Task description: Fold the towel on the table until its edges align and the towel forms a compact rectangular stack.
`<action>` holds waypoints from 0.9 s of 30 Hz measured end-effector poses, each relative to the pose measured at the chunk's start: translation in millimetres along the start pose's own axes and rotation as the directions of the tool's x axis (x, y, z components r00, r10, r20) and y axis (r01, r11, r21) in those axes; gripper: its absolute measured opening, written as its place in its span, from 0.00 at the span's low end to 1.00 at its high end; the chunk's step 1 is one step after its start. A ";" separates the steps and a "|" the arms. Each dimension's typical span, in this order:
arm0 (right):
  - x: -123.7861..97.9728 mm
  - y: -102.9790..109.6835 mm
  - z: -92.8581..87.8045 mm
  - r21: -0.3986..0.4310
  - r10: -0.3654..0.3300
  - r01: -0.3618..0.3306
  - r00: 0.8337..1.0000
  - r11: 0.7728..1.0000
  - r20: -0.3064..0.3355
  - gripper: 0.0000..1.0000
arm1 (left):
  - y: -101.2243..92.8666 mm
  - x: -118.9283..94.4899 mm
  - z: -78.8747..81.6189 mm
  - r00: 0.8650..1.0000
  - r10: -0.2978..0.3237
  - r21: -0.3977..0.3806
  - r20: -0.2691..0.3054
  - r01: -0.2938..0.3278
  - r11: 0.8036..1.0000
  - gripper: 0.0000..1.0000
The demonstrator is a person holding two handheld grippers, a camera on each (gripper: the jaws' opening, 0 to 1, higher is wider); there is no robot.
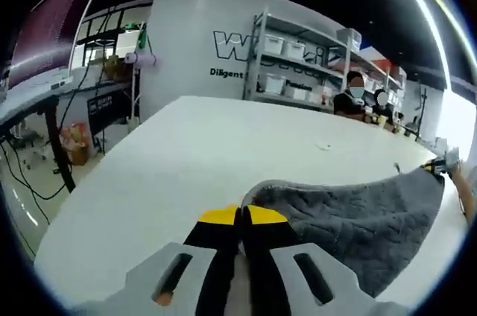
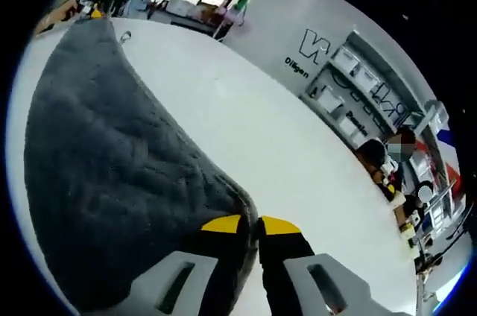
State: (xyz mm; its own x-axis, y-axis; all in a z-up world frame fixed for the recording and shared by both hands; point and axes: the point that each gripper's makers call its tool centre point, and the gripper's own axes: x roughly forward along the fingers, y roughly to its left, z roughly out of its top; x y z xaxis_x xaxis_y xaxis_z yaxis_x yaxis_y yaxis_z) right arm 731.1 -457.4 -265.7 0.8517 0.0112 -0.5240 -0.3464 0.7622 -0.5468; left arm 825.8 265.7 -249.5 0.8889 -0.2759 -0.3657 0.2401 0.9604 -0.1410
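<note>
White table is spreading wide under both claws, with shelves of bins and a lettered wall sitting far behind and two people sitting at the far edge. Grey towel is looking thick and quilted, with a stitched wavy pattern and a rounded hem.

Left gripper is pinching one towel corner, jaws closed tight on it, cloth running off to the right of the jaws and sagging in a curve toward the other gripper, which is showing small and partly cut off at the far right. Right gripper is likewise clamped on its towel corner, yellow tips nearly meeting; the towel is stretching away to the left of the jaws, up toward the left claw, tiny and hard to make out.

How much towel is resting on the table is unclear; the lower edge is getting cut off in both views.
</note>
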 end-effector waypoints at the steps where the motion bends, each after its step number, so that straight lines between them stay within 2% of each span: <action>1: -2.3 0.1 0.6 -0.001 0.001 -0.001 1.000 1.000 -0.003 0.09 | -0.7 -0.2 0.2 1.000 0.000 0.001 0.000 0.000 1.000 0.05; 5: -11.2 -7.2 1.5 0.027 -0.012 0.012 1.000 1.000 -0.005 0.27 | -6.0 -2.3 -0.5 1.000 -0.019 -0.002 -0.010 0.019 1.000 0.28; 7: -16.5 -8.6 1.5 0.073 -0.001 0.001 1.000 0.997 0.006 0.36 | -10.6 -7.9 -0.2 0.999 -0.027 0.012 -0.019 0.027 1.000 0.35; 13: -35.3 -4.8 7.5 0.240 0.043 -0.062 0.996 0.969 0.082 0.64 | -28.4 -39.3 14.8 0.999 -0.053 0.074 0.010 0.052 0.996 0.41; 17: -46.6 5.6 14.1 0.311 0.117 -0.151 0.985 0.938 0.125 0.76 | -31.8 -54.0 6.4 0.999 -0.050 0.094 -0.007 0.050 0.994 0.41; 20: -57.0 20.0 20.8 0.368 0.199 -0.255 0.963 0.894 0.182 0.77 | -30.9 -61.0 -13.5 0.996 -0.064 0.085 -0.057 0.068 0.994 0.40; 21: -59.3 23.0 21.0 0.374 0.207 -0.264 0.960 0.889 0.187 0.76 | -30.2 -61.6 -16.0 0.996 -0.064 0.084 -0.063 0.070 0.994 0.39; 22: -66.3 31.7 20.8 0.403 0.237 -0.305 0.949 0.863 0.211 0.74 | -28.0 -64.7 -26.2 0.995 -0.061 0.078 -0.075 0.067 0.995 0.39; 24: -76.4 42.1 15.4 0.407 0.252 -0.330 0.939 0.852 0.233 0.70 | -23.6 -67.0 -35.7 0.995 -0.068 0.060 -0.079 0.072 0.996 0.39; 27: -85.9 53.3 9.2 0.404 0.263 -0.354 0.928 0.843 0.264 0.58 | -23.4 -69.0 -38.7 0.994 -0.087 0.030 -0.064 0.089 0.996 0.36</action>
State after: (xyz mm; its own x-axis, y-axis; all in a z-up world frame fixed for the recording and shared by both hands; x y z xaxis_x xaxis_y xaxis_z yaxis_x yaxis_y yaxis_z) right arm 643.2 -411.8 -243.8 0.8027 0.3818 -0.4581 -0.4348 0.9004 -0.0114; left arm 743.7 260.9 -256.6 0.8379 -0.3602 -0.4101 0.3300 0.9328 -0.1451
